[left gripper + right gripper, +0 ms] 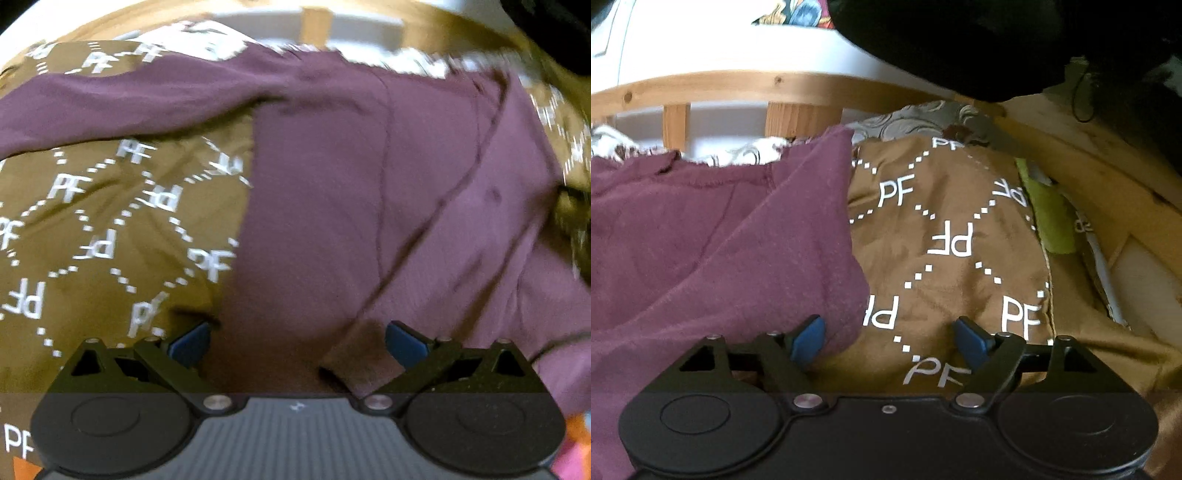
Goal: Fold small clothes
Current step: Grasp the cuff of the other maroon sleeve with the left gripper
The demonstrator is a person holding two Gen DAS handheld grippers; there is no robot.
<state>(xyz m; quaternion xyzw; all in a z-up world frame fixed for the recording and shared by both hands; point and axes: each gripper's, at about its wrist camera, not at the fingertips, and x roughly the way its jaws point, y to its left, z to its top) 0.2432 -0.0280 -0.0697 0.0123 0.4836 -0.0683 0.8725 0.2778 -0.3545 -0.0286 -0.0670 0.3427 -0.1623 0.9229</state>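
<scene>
A maroon garment lies spread on a brown cover printed with white "PF" letters. In the left wrist view my left gripper hovers open above the garment, blue pads wide apart. A small raised fold sits just inside the right pad, not pinched. In the right wrist view the garment fills the left half, and its rounded edge ends beside the left pad. My right gripper is open over the brown cover, with nothing between its fingers.
A wooden rail with slats runs along the far side. A wooden board borders the right. A green cloth and grey patterned fabric lie past the cover. A dark mass hangs overhead. Orange-pink fabric shows at the near right.
</scene>
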